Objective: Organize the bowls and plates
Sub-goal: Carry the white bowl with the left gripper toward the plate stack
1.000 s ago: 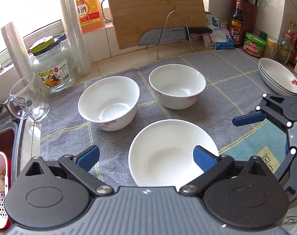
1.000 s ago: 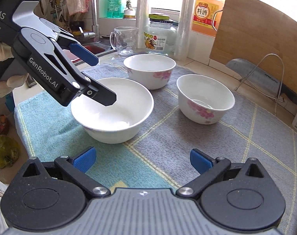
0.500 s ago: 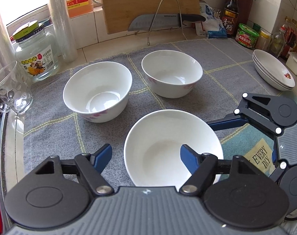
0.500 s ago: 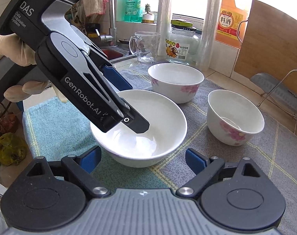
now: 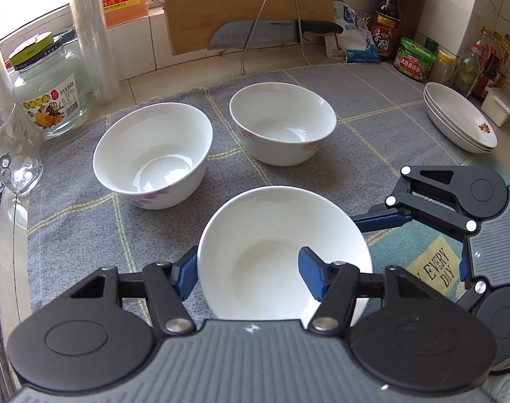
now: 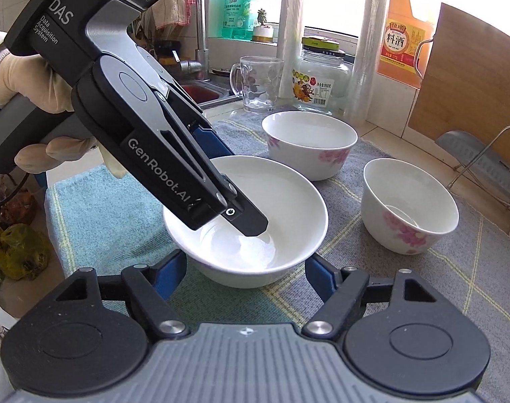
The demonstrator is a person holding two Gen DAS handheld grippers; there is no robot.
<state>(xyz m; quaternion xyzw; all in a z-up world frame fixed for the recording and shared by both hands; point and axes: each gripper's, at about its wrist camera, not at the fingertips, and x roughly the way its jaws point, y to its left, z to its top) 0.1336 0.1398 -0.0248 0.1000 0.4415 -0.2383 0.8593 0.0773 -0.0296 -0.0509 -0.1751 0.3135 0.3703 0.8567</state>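
From your left wrist, your left gripper (image 5: 249, 273) has just been closing and now pinches the near wall of the plain white bowl (image 5: 271, 235), one pad inside, one outside; two flowered bowls (image 5: 154, 154) sit separately on the cloth (image 5: 372, 154), and the stacked plates (image 5: 456, 124) look sorted. From your right wrist, your right gripper (image 6: 244, 277) has been closing around that bowl; contact is unclear. Nesting remains undone.

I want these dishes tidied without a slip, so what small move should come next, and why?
Probably lift the plain bowl slightly, straight up off the cloth. The left gripper is shut across its wall, one finger inside, one outside. The right gripper has just been closing its jaws around the bowl's base; whether they press is unclear.
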